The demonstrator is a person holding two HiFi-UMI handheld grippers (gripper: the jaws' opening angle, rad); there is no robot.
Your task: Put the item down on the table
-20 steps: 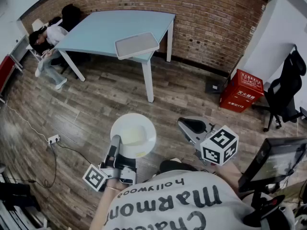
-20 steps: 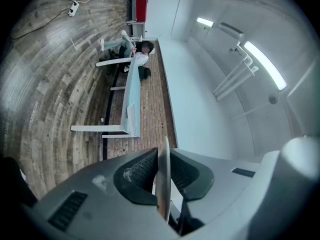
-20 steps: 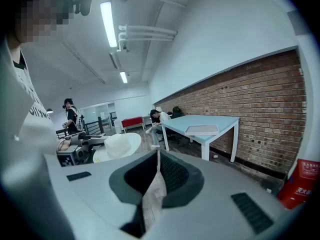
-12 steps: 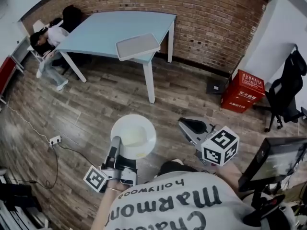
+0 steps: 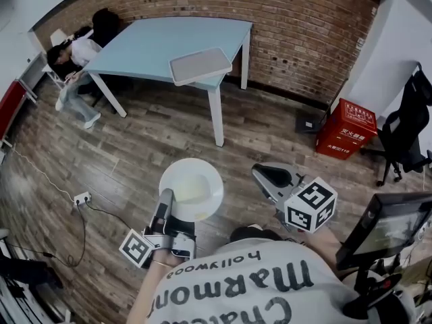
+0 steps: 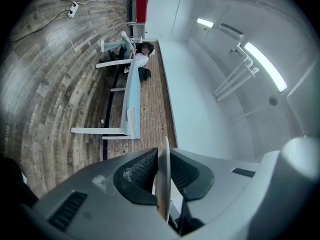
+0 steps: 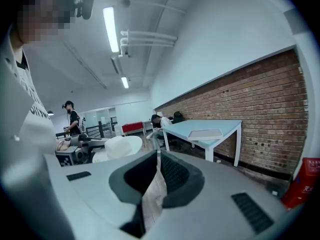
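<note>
A white round plate [image 5: 192, 187] hangs over the wooden floor, and my left gripper [image 5: 167, 198] is shut on its near rim. In the left gripper view the plate's rim [image 6: 163, 176] runs edge-on between the two pads. The right gripper view shows the plate [image 7: 120, 146] low at the left. My right gripper [image 5: 264, 175] is shut and stands to the plate's right, apart from it. A light blue table [image 5: 155, 42] stands ahead by the brick wall, with a grey tray [image 5: 200, 65] at its near corner.
A person [image 5: 74, 49] sits at the table's far left end. A red box [image 5: 347, 130] and a black office chair [image 5: 405, 127] stand at the right. A monitor [image 5: 378, 228] is close at my right. A power strip [image 5: 81, 198] with its cable lies on the floor.
The plate and my left gripper have shifted slightly forward and right. The table sits a little lower in the view.
</note>
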